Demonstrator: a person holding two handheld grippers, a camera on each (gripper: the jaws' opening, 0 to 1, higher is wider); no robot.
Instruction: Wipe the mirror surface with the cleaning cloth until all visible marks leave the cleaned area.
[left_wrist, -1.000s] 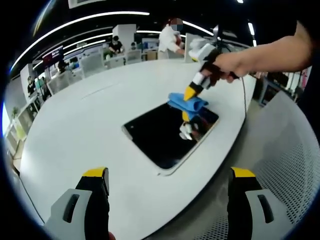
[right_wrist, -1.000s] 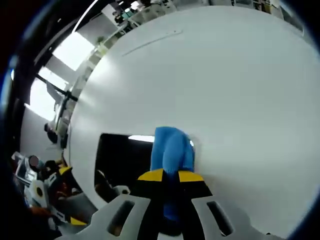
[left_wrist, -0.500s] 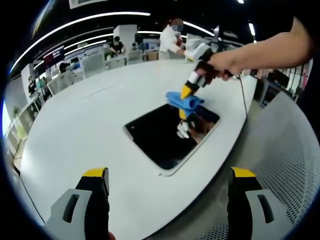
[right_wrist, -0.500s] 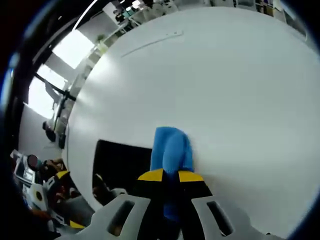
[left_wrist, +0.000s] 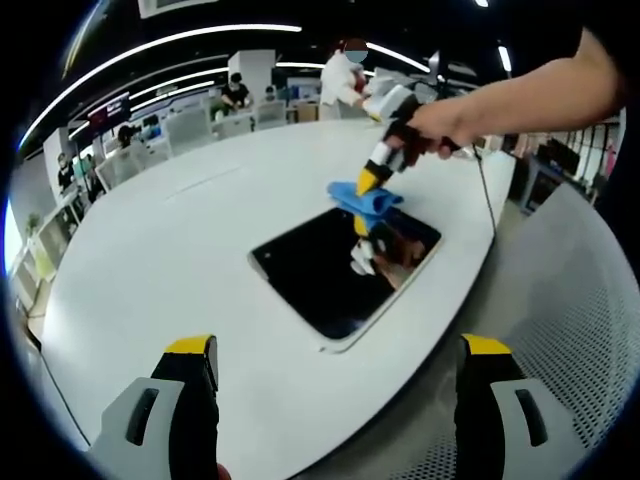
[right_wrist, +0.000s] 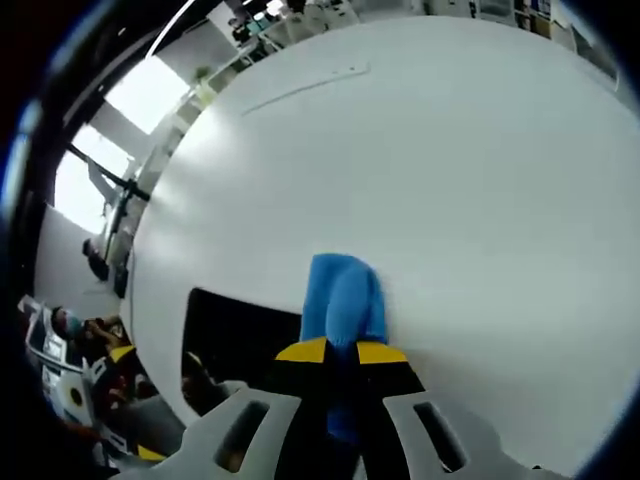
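Mirror (left_wrist: 340, 268) lies flat on the white tabletop (left_wrist: 170, 250), its near corner close to the tabletop's rim. Blue cloth (left_wrist: 362, 197) sits on the mirror's far edge, partly overhanging onto the tabletop. My right claw (left_wrist: 372, 182) is pinching the cloth, hand (left_wrist: 440, 125) angled down from the right. Wide bare tabletop beyond. My left claw (left_wrist: 335, 370) is spread, held back, holding nothing.

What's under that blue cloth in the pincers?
The crumpled blue cleaning cloth, clamped by the right gripper, presses on the far edge of the dark rectangular mirror lying on the white table. Any marks beneath it are hidden.
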